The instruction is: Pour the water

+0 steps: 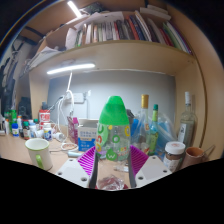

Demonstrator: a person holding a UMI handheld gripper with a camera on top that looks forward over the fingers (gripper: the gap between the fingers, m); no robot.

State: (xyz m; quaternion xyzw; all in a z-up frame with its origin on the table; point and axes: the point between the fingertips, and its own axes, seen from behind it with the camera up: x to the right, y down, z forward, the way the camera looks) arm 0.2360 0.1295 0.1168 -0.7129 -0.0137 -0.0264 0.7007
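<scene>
The bottle, clear-bodied with a tall green cap, stands upright between the two fingers of the gripper. The purple pads sit against its lower sides, one on each flank, so the fingers look closed onto it; no gap shows on either side, though the bottle's base is hidden and it is unclear whether it rests on the desk or is lifted.

Taking the bottle as the landmark: just to its left and behind it is a small printed tin. Further left stands a pale green mug on the desk, its handle turned toward the bottle. Beyond the mug, far left of the bottle, small jars and containers cluster by the wall, too small to identify.

Right of the bottle, several glass and plastic bottles stand close together, and nearer, to the lower right, is a jar with a white lid.

Above the bottle a lit strip lamp hangs under a shelf, and a row of books fills the shelf higher up.
</scene>
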